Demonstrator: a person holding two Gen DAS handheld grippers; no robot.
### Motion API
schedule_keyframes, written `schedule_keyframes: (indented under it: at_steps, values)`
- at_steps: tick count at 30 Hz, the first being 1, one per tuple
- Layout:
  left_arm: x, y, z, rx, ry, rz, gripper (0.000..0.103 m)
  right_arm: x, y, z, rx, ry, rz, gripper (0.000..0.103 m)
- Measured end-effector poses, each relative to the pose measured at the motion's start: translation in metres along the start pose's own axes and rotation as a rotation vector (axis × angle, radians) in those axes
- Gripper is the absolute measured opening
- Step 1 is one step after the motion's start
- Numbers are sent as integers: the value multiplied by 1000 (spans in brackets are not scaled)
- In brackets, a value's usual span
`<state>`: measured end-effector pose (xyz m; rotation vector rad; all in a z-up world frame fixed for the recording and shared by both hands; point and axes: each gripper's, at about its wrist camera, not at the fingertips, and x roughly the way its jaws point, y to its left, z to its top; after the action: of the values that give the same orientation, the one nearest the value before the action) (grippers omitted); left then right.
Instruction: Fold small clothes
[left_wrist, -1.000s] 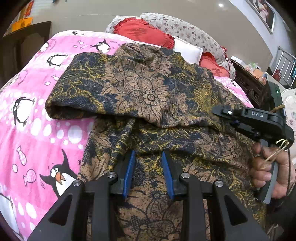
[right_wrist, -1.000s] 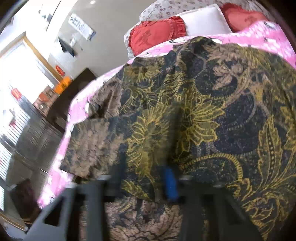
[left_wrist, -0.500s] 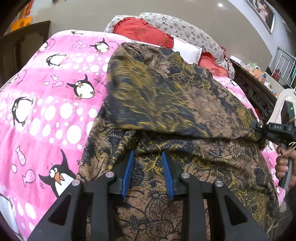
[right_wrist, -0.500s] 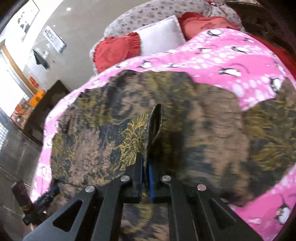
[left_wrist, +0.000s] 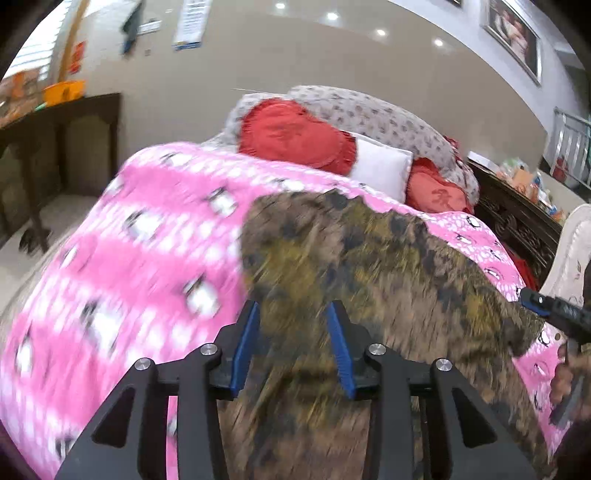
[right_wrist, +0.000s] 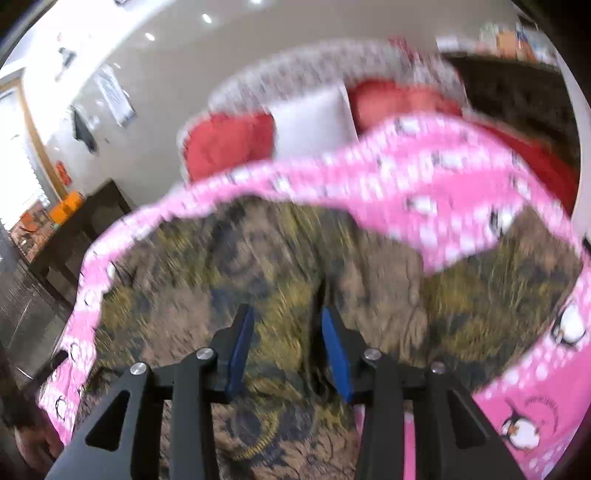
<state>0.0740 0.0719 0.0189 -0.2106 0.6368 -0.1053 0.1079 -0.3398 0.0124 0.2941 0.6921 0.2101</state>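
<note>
Left wrist view: garment (left_wrist: 369, 266) edge meets open pink blanket (left_wrist: 129, 258) leftward.

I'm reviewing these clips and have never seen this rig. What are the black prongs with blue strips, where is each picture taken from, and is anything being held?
There is no robot: a person holds a two-finger gripper in each hand, and each carries a fisheye camera looking along its fingers. The prongs are those fingers; the blue strips are their pads.

The left-wrist view shows the left gripper. At its right edge are the right gripper and the hand holding it. The right-wrist view shows that gripper from behind.

A brown patterned garment lies on a pink penguin blanket on a bed, with pillows behind.

Both pairs of jaws are opening, with the garment under them. Both pictures are blurred, but nothing looks pinched.
</note>
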Motion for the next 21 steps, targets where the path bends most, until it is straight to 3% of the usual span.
schedule_keyframes:
  at_steps: [2, 4, 6, 8, 9, 10, 15, 17, 19, 21]
  values:
    - [32, -9, 16, 11, 54, -10, 17, 10, 14, 4, -39, 1, 57, 41]
    - [68, -14, 24, 26, 112, 32, 14, 26, 27, 3, -108, 23, 64, 41]
    - [104, -8, 18, 15, 192, 113, 14, 51, 36, 1, -161, 55, 35, 41]
    - [124, 3, 6, -23, 262, 137, 12, 81, 30, -8, -150, 144, -38, 41]
    - [123, 7, 2, -32, 240, 115, 12, 96, 21, -14, -117, 216, -62, 41]
    - [120, 7, 1, -20, 227, 111, 12, 103, 19, -18, -104, 235, -58, 41]
    - [89, 0, 4, -4, 211, 105, 12, 80, 29, -11, -123, 187, -50, 42]
    - [71, -5, 3, -19, 175, 74, 14, 58, 39, -8, -134, 116, -6, 48]
    - [67, -16, -9, 16, 182, 81, 20, 50, 47, -14, -155, 92, 5, 73]
    - [81, -19, -26, 43, 269, 107, 25, 70, 58, -29, -205, 202, -26, 82]
